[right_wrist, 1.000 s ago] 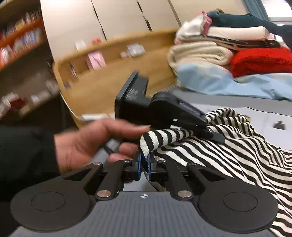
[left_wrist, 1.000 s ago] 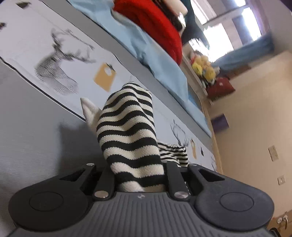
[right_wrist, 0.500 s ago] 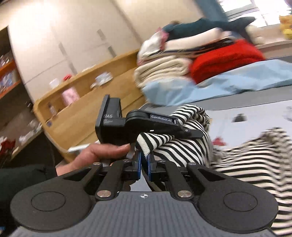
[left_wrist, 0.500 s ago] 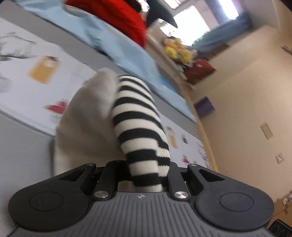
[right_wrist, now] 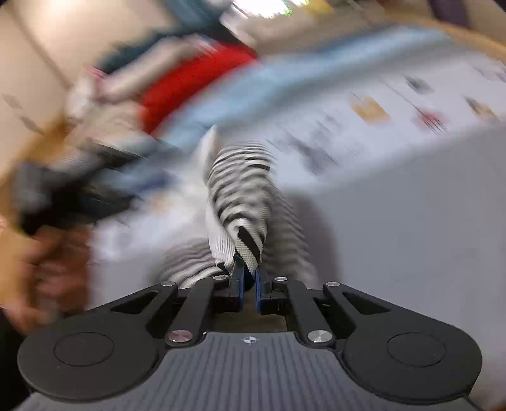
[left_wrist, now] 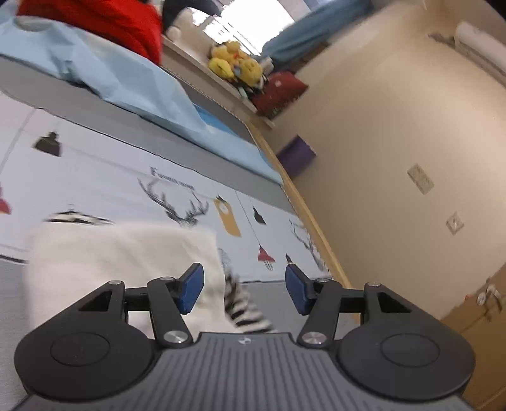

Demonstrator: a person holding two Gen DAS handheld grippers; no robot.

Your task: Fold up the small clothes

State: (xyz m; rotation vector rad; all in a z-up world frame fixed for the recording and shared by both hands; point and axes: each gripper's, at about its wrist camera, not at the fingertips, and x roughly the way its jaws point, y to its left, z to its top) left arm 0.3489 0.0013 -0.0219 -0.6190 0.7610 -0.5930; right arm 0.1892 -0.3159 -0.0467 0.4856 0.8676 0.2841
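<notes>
A small black-and-white striped garment with a cream inside (left_wrist: 104,253) lies on the printed mat (left_wrist: 126,177), cream side up in the left wrist view. My left gripper (left_wrist: 242,287) is open and empty just above its near edge; a striped corner (left_wrist: 243,309) shows between the fingers. My right gripper (right_wrist: 249,284) is shut on a striped edge of the garment (right_wrist: 243,202) and holds it lifted. The right wrist view is heavily blurred. The left gripper and the hand holding it (right_wrist: 47,221) show as a blur at its left.
A pile of clothes lies at the back: a light blue cloth (left_wrist: 120,79) and a red knit (left_wrist: 104,22). Yellow plush toys (left_wrist: 234,63) sit on a ledge. The table's wooden edge (left_wrist: 316,227) runs along the right, with the wall beyond.
My left gripper has opened and let go of the garment, which dropped flat on the mat, cream side up. My right gripper, still shut on the striped edge, swung quickly.
</notes>
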